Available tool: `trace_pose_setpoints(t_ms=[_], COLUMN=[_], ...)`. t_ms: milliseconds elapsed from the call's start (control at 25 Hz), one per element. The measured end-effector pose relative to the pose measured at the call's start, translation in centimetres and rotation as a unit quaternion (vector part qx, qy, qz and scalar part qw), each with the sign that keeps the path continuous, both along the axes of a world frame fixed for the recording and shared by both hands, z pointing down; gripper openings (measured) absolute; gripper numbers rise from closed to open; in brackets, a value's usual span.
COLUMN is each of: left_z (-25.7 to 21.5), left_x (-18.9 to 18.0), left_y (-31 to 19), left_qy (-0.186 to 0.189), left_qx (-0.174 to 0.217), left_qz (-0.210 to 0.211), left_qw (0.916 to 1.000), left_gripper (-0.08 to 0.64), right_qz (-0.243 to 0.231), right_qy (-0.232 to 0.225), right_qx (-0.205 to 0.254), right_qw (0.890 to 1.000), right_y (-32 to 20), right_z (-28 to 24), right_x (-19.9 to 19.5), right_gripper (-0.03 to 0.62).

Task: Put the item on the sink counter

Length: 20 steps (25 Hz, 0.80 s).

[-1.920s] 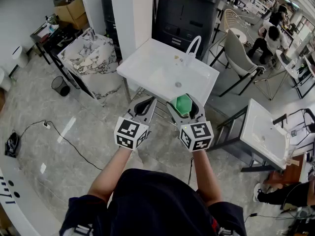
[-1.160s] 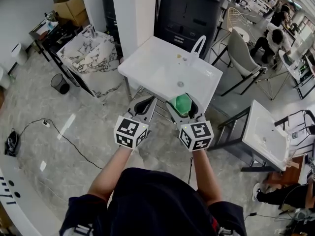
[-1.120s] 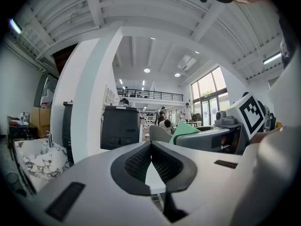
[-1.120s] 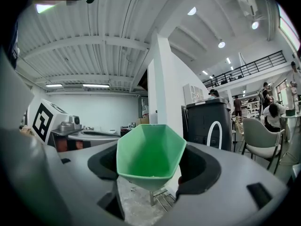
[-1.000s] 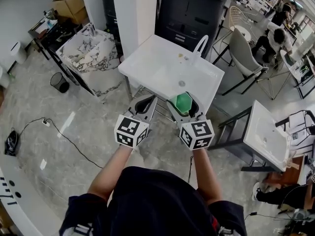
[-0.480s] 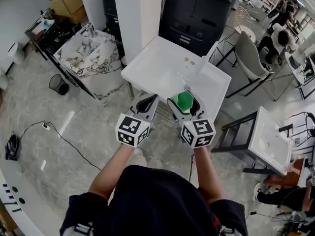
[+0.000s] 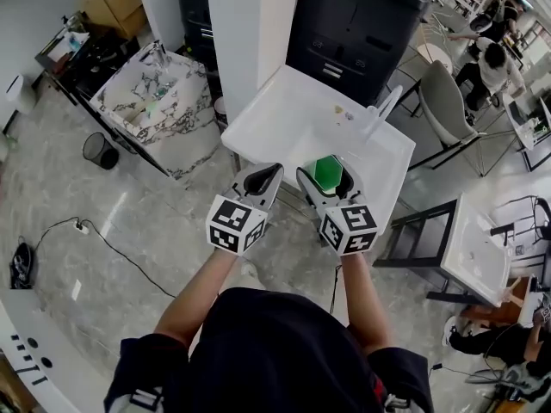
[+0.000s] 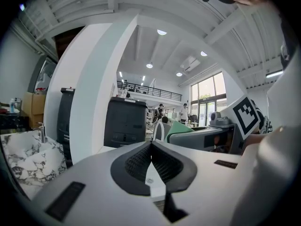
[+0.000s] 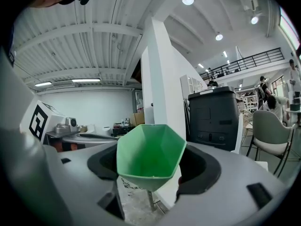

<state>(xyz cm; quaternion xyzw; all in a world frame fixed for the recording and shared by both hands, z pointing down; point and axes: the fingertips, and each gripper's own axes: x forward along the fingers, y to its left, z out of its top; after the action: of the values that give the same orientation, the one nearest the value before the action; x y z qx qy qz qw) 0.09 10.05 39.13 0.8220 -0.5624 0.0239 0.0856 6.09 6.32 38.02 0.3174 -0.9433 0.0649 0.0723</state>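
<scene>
A green faceted cup [image 7: 326, 172] [image 9: 149, 160] sits between the jaws of my right gripper [image 7: 328, 177] [image 9: 153, 166], which is shut on it. The cup's open mouth faces the right gripper camera. My left gripper [image 7: 260, 180] [image 8: 151, 161] is shut with nothing in it, its pads pressed together. Both grippers hang side by side above the near edge of the white sink counter [image 7: 275, 119]. A white arched faucet [image 7: 382, 113] stands at the counter's far right, and small bits [image 7: 342, 112] lie beside it. From the left gripper view the cup [image 8: 180, 127] shows at the right.
A white pillar [image 7: 250, 24] and a black cabinet [image 7: 357, 28] stand behind the sink. A marble-patterned sink [image 7: 155, 106] is at the left with a black bin [image 7: 96, 150] near it. A second white basin [image 7: 476, 252] and grey chairs [image 7: 446, 101] are at the right. A cable [image 7: 112, 243] runs over the floor.
The person has walked closer to the white sink; both grippers now reach over its near edge. The cup stays held in the right gripper and the left stays shut.
</scene>
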Motion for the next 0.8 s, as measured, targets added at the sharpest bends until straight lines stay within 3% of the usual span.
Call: trace_pose_setpoints(t_ms=[400,800], left_z=[1.0,1.8], left_x=[-5.5,-6.0], left_y=[-0.3,-0.2], left_qy=[0.02,0.034], left_qx=[-0.012,-0.018], left_qz=[0.001,0.01], left_qw=[0.9997,0.9992], left_gripper=[0.012,0.012], right_qz=[0.009,0.018], right_qy=[0.012,0.016], right_qx=[-0.01,-0.016], right_qw=[1.0,1.0], right_y=[-0.4,-0.6], right_z=[0.9,1.4], right_x=[-4.9,-5.4], right_gripper=[0.344,0.344])
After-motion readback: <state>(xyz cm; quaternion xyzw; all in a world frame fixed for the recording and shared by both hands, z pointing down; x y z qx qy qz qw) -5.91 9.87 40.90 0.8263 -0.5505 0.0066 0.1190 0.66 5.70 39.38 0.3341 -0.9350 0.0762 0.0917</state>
